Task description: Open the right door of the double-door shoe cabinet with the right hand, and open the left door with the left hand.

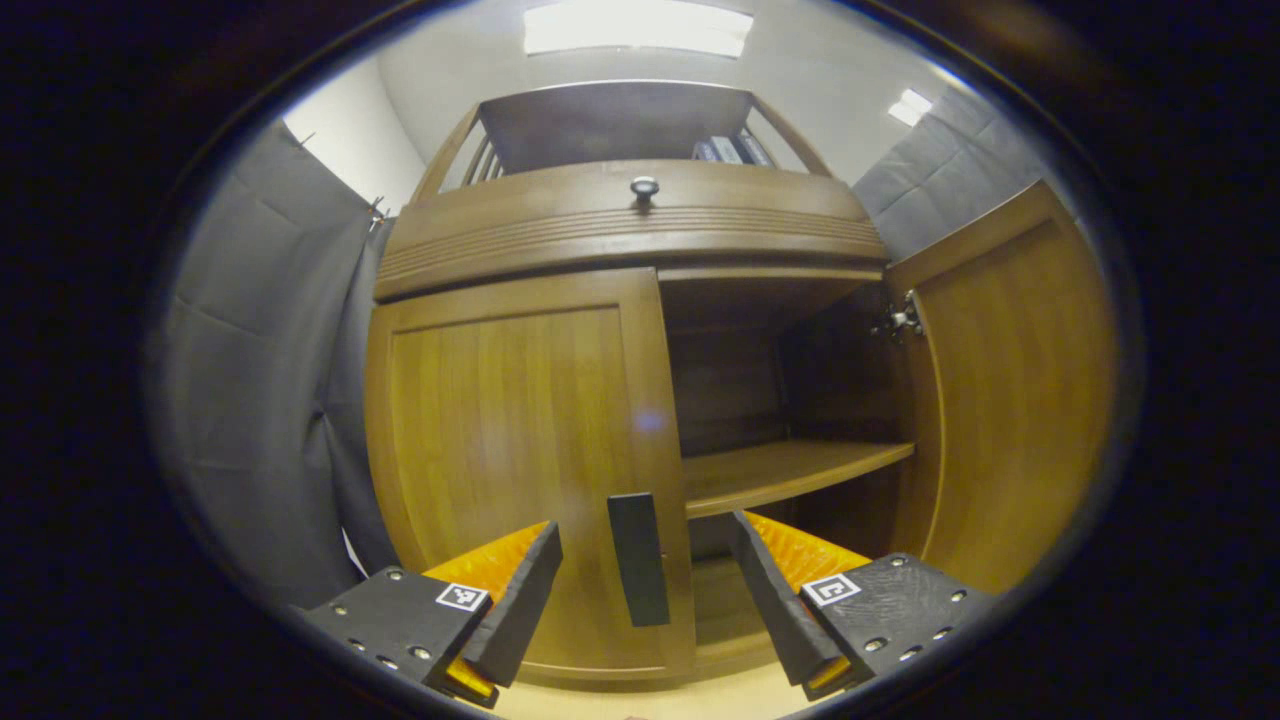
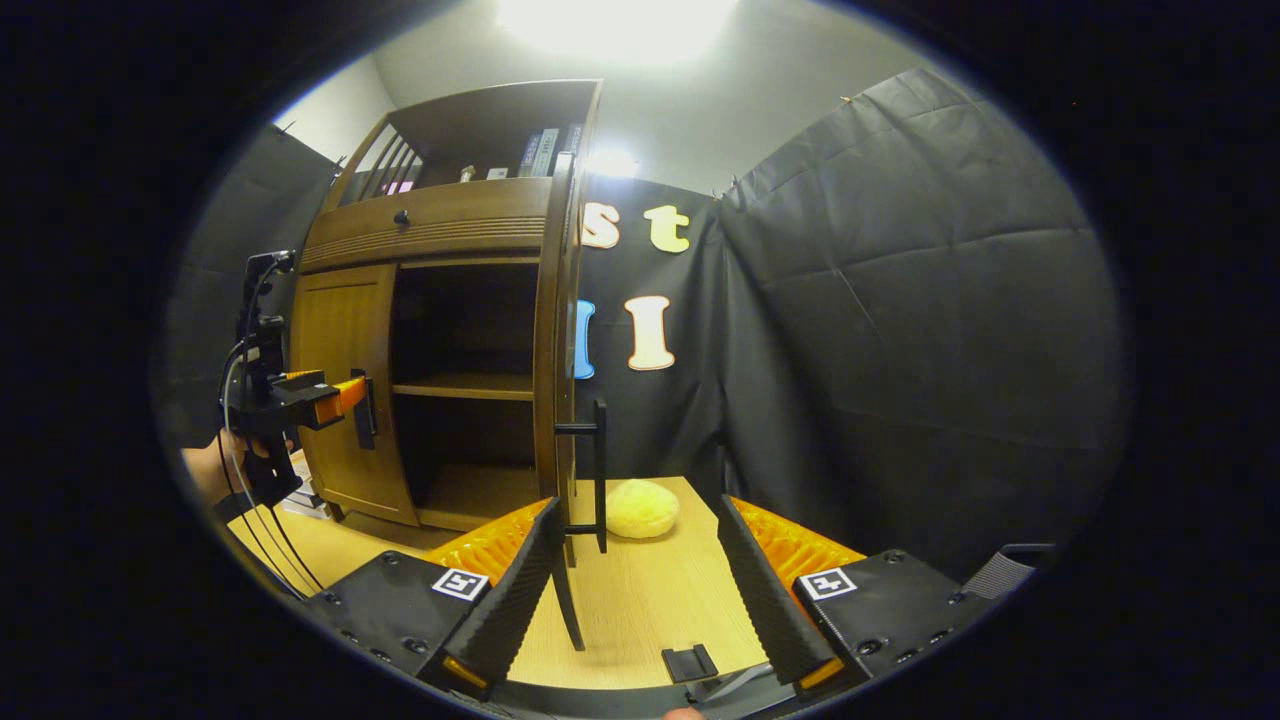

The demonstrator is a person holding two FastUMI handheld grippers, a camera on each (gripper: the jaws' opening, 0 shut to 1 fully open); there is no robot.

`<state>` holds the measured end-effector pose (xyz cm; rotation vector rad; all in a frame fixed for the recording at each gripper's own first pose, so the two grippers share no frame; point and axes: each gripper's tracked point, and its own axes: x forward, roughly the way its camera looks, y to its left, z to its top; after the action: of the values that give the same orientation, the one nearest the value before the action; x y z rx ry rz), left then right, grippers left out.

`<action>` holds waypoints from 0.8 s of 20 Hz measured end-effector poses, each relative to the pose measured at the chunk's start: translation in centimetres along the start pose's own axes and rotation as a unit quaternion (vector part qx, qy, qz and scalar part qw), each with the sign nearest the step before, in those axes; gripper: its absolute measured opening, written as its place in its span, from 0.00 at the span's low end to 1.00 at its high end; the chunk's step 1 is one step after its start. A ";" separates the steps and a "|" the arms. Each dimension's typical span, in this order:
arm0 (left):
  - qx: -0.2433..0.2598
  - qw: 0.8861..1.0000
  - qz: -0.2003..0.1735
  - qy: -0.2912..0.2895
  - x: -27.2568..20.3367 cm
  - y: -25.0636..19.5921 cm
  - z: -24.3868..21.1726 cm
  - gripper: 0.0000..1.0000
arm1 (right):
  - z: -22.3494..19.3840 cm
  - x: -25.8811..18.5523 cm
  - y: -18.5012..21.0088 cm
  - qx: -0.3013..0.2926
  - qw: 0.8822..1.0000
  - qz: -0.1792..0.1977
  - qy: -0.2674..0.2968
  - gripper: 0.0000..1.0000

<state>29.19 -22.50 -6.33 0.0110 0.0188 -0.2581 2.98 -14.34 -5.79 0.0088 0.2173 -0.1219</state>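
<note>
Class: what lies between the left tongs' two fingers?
In the left gripper view, the closed left door's handle stands between the open left tongs' fingers, untouched.

Books (image 1: 730,150) atop the cabinet (image 1: 620,225) too small; its base cut off.

Ceiling lights (image 1: 637,28) glare overhead; cabinet interior (image 1: 740,380) shadowed; fisheye bends edges; focus mostly sharp.
</note>
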 end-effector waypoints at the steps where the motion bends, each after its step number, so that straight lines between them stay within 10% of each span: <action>1: -0.001 1.000 0.000 0.004 0.6 0.2 -0.7 1.00 | -0.4 0.0 -0.2 -0.002 1.000 -0.008 0.003 0.96; 13: -0.023 0.998 -0.010 0.049 5.4 0.3 -5.9 0.78 | -2.0 -0.3 0.2 0.005 0.999 -0.044 0.031 0.97; 16: -0.029 0.998 -0.010 0.056 5.6 0.1 -6.4 0.41 | -1.7 -0.4 0.3 -0.001 0.999 -0.045 0.029 0.97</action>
<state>34.54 -23.76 -12.80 -0.0328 0.1373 -0.2770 2.26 -13.97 -7.32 0.0004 0.2757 -0.2104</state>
